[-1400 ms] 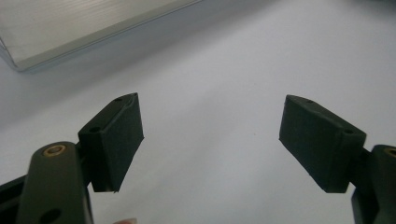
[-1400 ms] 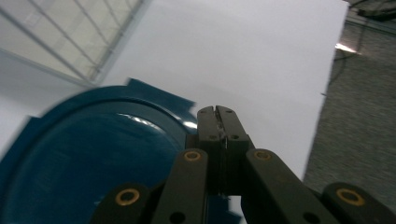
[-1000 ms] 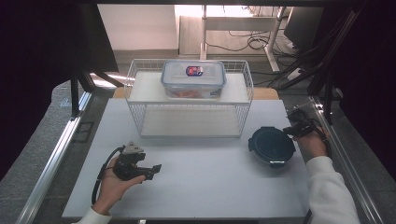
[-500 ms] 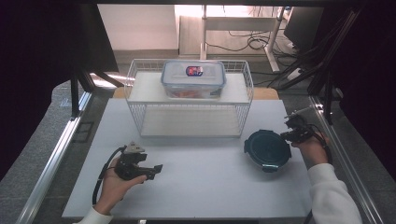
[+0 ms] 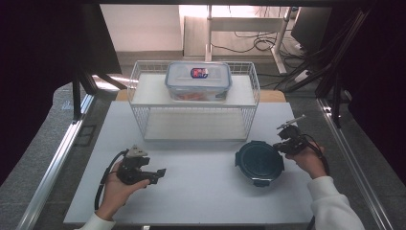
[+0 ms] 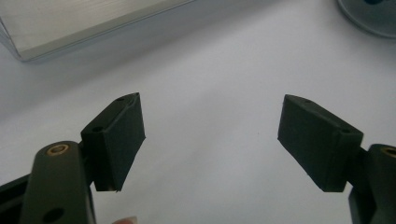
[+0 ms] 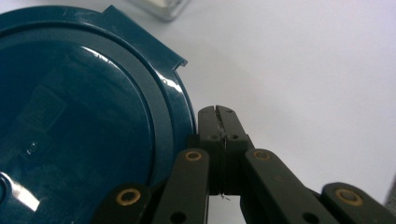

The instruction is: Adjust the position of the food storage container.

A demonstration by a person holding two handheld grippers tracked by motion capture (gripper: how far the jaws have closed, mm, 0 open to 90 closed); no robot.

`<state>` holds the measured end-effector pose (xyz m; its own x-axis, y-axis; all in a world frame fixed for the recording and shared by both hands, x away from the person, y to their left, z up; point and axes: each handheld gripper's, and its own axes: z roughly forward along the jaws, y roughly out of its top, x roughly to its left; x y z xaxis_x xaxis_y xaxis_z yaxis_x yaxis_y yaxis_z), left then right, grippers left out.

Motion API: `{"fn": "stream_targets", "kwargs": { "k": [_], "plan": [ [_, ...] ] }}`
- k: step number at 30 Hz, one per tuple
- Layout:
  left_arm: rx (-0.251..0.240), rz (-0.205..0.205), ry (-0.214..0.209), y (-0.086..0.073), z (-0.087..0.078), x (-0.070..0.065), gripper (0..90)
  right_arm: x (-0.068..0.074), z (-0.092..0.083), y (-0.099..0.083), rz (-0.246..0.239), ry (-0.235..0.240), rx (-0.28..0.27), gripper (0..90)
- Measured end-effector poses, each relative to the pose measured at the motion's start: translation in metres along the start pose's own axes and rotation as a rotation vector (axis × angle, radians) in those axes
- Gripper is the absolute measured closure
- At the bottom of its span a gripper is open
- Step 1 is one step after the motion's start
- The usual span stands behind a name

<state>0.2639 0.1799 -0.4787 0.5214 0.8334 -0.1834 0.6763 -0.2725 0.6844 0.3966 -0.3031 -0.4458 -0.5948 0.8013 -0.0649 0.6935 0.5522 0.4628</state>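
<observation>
Right gripper view is showing the right gripper (image 7: 219,112) clenched empty, touching the lid's (image 7: 79,107) rim on the table (image 7: 303,56), a light, stiff, slick disc best pinched at its tab, while the left gripper (image 6: 210,135) is hanging released.

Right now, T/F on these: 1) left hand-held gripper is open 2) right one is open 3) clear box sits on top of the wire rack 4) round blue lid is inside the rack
1) True: the left hand-held gripper has its jaws wide apart over the table.
2) False: the right hand-held gripper is shut, beside the round blue lid.
3) True: the clear box rests on the wire rack.
4) False: the lid lies on the table in front of the rack.
</observation>
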Motion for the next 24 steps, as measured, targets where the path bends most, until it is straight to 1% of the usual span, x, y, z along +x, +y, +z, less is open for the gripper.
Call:
{"fn": "stream_targets", "kwargs": {
  "k": [2,5,7,9,11,15,19,24],
  "plan": [
    [0.001,0.000,0.000,0.000,0.000,0.000,22.0,0.011,0.000,0.001,-0.014,0.004,0.008,89.7],
    [0.000,-0.001,0.000,0.000,0.000,0.000,22.0,0.023,0.000,0.002,-0.019,0.031,0.009,89.7],
    [0.001,0.000,0.000,0.000,0.000,0.000,22.0,0.034,0.001,0.003,-0.035,0.047,0.007,89.7],
    [0.003,0.002,-0.001,0.000,0.001,0.000,22.1,0.043,0.001,0.004,-0.045,0.052,0.009,89.7],
    [0.005,0.005,-0.001,0.000,0.001,0.000,22.0,0.054,0.002,0.007,-0.063,0.058,0.012,89.7],
    [0.004,0.002,0.001,0.000,0.001,0.000,22.1,0.071,0.004,0.010,-0.070,0.073,0.018,89.7],
    [0.004,0.003,0.000,0.000,0.001,-0.001,22.1,0.086,0.006,0.013,-0.082,0.093,0.020,89.8],
    [0.006,0.006,0.001,0.000,0.001,0.000,22.1,0.101,0.008,0.017,-0.108,0.117,0.018,89.7]
  ]
}}
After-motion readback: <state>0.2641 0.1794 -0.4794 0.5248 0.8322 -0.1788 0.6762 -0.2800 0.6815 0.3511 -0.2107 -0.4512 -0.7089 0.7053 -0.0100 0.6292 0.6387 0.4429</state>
